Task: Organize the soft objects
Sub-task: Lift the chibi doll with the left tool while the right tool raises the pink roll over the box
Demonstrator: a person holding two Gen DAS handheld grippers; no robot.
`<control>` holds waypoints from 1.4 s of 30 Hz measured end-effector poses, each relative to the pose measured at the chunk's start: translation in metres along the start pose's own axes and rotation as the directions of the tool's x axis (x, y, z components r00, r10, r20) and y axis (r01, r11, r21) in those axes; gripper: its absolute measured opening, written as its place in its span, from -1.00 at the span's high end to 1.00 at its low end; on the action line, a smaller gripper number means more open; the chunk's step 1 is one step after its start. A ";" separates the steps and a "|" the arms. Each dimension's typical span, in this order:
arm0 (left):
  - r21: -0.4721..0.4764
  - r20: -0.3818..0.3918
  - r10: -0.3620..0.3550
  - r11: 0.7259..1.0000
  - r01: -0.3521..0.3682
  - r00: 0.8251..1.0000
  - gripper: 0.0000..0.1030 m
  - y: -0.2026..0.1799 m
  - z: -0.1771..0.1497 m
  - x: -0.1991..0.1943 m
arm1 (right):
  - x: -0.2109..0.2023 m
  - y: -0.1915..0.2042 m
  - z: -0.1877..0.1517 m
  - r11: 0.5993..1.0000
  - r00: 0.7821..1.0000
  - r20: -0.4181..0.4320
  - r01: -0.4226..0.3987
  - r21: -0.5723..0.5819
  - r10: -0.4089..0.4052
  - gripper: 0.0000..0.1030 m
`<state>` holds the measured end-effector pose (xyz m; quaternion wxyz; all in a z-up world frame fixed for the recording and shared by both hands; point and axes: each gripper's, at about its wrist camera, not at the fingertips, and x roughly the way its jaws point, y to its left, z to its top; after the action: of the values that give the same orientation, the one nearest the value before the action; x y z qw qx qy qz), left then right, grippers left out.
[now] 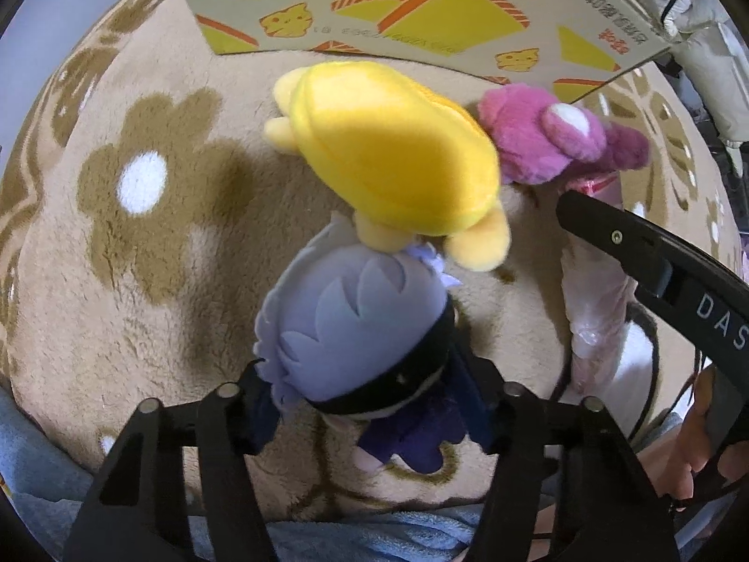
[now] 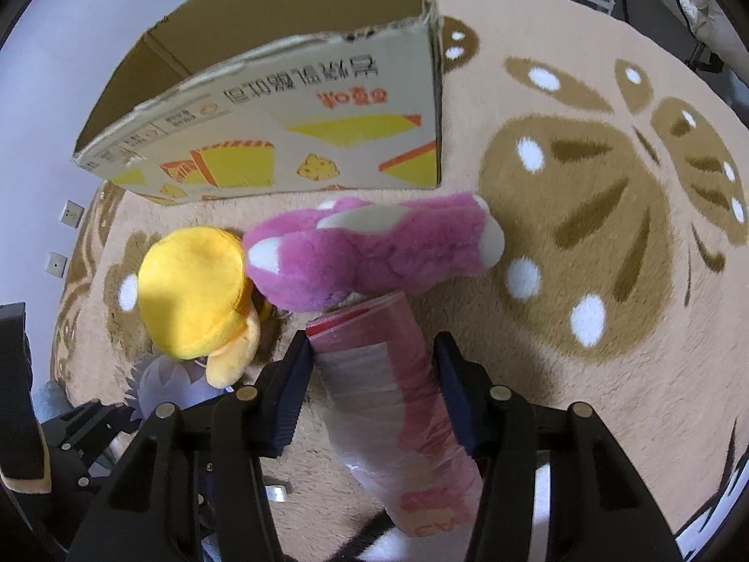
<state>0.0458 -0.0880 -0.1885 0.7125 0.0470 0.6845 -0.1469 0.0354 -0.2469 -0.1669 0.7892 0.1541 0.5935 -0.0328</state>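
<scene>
My left gripper (image 1: 374,407) has its jaws around a grey-haired plush doll (image 1: 356,332) in dark blue clothes lying on the rug; the pads touch its sides. A yellow plush (image 1: 393,150) lies just beyond it, and a pink plush (image 1: 543,136) lies to the right. My right gripper (image 2: 374,384) straddles a red and clear plastic-wrapped roll (image 2: 398,403), with small gaps to both pads. In the right wrist view the pink plush (image 2: 374,253) lies just ahead of the roll, the yellow plush (image 2: 192,290) to its left.
An open cardboard box (image 2: 281,140) with yellow and orange print stands on the rug behind the toys; it also shows in the left wrist view (image 1: 421,4). The beige rug (image 2: 585,234) with brown flower patterns spreads to the right. A blue cloth (image 1: 327,534) lies near me.
</scene>
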 end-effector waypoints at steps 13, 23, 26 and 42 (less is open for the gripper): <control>0.026 0.039 0.038 0.999 -0.039 0.999 -0.06 0.008 -0.013 -0.021 | -0.035 -0.013 -0.007 0.999 0.994 0.101 -0.048 0.013 0.046 -0.04; 0.000 0.173 0.150 0.988 -0.152 0.974 -0.07 0.019 -0.028 -0.065 | -0.073 -0.014 -0.017 0.996 0.967 0.240 -0.091 0.003 0.088 0.04; -0.007 0.211 0.172 0.985 -0.175 0.962 -0.07 0.018 -0.031 -0.079 | -0.086 -0.013 -0.019 0.995 0.951 0.296 -0.096 -0.005 0.093 0.08; -0.055 0.463 0.286 0.954 -0.295 0.839 -0.07 0.012 -0.025 -0.136 | -0.136 0.009 -0.025 0.986 0.855 0.492 -0.121 -0.112 0.161 0.58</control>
<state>0.0221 -0.0501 -0.0569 0.8692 0.1201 0.4770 -0.0504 -0.0258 -0.2488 -0.0429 0.9214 0.1530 0.3570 0.0091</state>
